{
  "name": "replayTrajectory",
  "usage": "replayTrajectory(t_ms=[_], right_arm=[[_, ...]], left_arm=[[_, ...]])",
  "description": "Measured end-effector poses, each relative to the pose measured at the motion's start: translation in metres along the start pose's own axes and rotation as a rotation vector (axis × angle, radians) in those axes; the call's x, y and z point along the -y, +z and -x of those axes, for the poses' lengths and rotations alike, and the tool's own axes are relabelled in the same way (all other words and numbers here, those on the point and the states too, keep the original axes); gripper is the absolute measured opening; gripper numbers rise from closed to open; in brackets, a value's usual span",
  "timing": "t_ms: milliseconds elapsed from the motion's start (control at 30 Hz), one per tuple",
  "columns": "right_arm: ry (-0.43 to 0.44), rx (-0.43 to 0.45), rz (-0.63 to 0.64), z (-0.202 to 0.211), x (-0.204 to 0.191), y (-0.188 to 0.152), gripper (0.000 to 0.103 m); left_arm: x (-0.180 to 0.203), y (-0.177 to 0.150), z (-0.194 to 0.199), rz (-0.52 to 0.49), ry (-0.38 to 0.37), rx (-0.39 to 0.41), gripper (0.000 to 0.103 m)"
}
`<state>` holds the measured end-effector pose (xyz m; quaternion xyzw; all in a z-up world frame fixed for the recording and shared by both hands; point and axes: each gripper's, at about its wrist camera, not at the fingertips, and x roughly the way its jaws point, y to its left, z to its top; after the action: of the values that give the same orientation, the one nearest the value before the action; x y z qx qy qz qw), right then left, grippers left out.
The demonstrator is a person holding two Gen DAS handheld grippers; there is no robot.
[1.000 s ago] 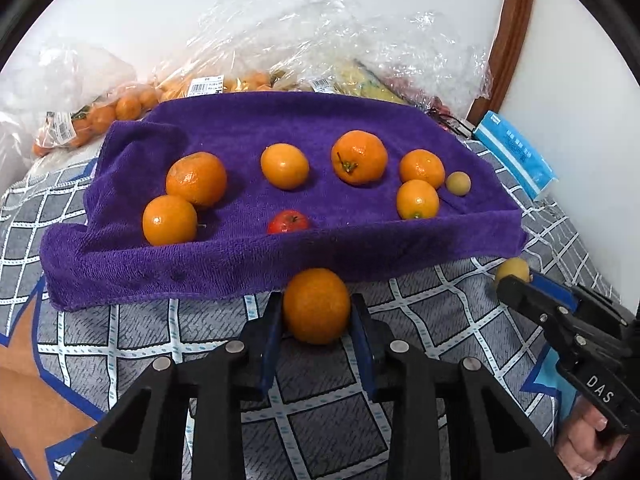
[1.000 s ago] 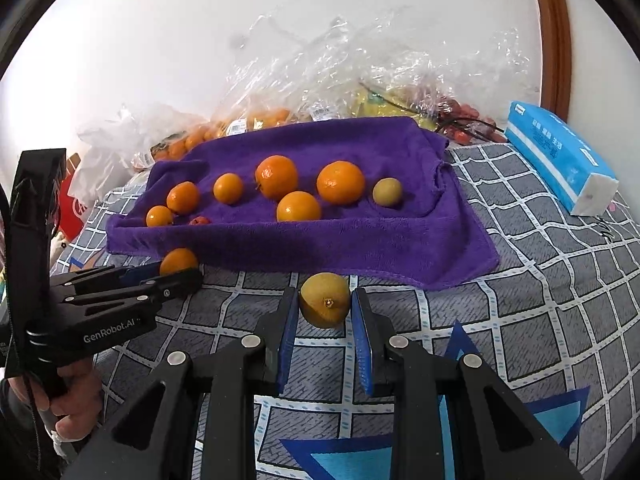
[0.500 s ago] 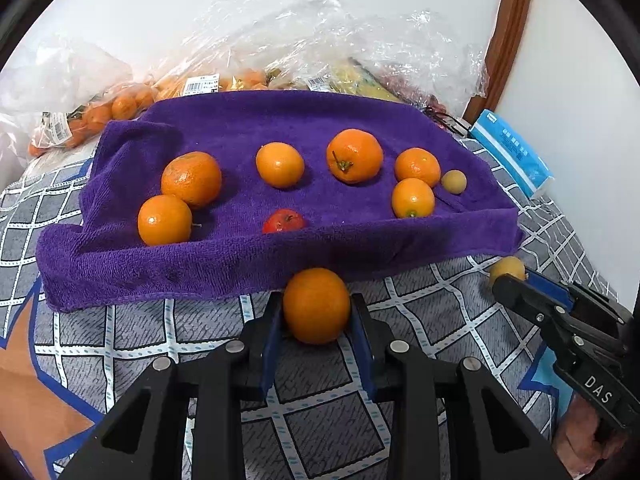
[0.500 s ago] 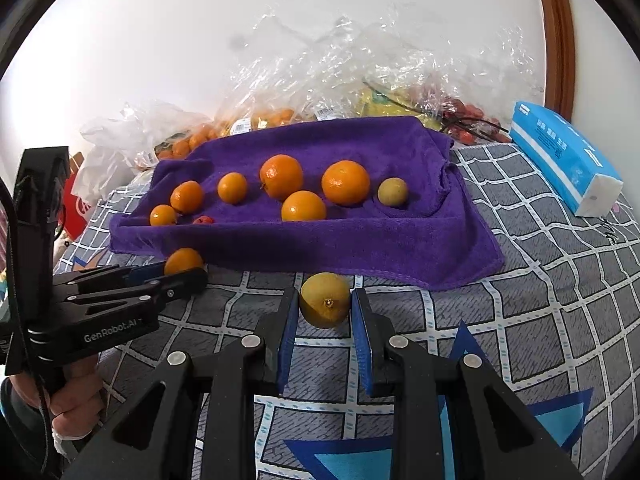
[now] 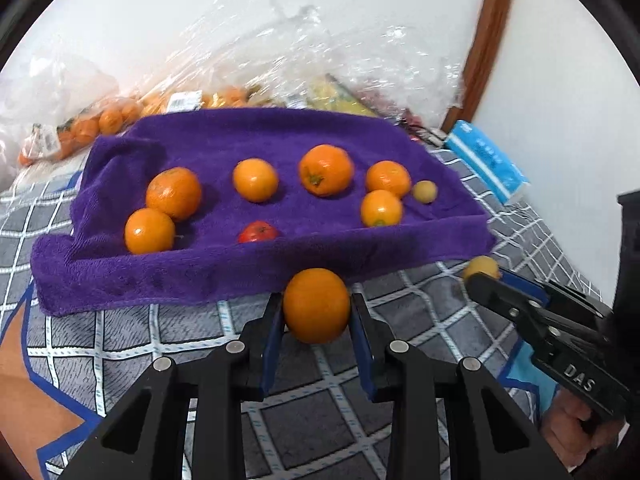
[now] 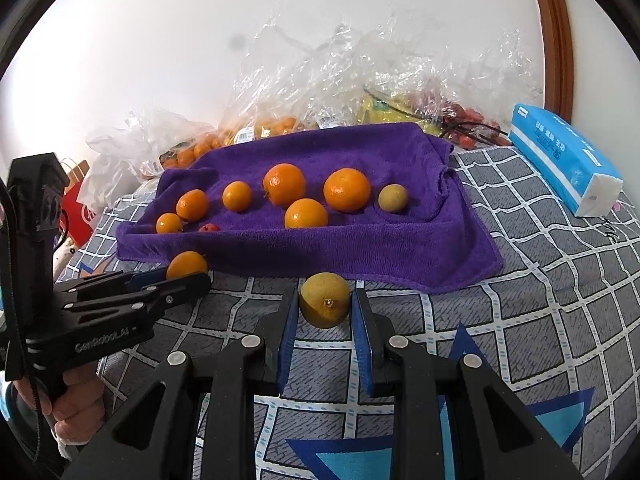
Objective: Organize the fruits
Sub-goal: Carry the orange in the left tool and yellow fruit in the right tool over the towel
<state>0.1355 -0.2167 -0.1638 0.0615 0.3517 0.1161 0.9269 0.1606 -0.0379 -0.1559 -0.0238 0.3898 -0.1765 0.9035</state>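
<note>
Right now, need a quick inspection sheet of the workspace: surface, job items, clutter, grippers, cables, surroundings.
Surface: grey checked bedspread, purple towel spread on it.
Job's things: six oranges, one yellow-green fruit and one small red fruit on the towel.
Clutter: plastic bags of fruit behind the towel; blue tissue pack at its right.
Grippers: left gripper shut on an orange; right gripper shut on a yellow fruit.
Cables: black cord by the left gripper's handle.
Surroundings: white wall, brown wooden frame.
</note>
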Motion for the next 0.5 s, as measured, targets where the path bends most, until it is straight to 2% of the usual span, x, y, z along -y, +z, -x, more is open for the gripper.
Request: replayTrajectory(t_ms=[200, 500], right_arm=[[-0.014, 0.042, -0.037, 0.008, 0.006, 0.000, 0.026], [-0.045, 0.053, -0.049, 0.020, 0.008, 0.001, 0.026]], left_arm=[[0.007, 0.000, 0.013, -0.026, -0.037, 0.060, 0.031], [0.000, 0.003, 0.029, 0.013, -0.075, 0.120, 0.031]])
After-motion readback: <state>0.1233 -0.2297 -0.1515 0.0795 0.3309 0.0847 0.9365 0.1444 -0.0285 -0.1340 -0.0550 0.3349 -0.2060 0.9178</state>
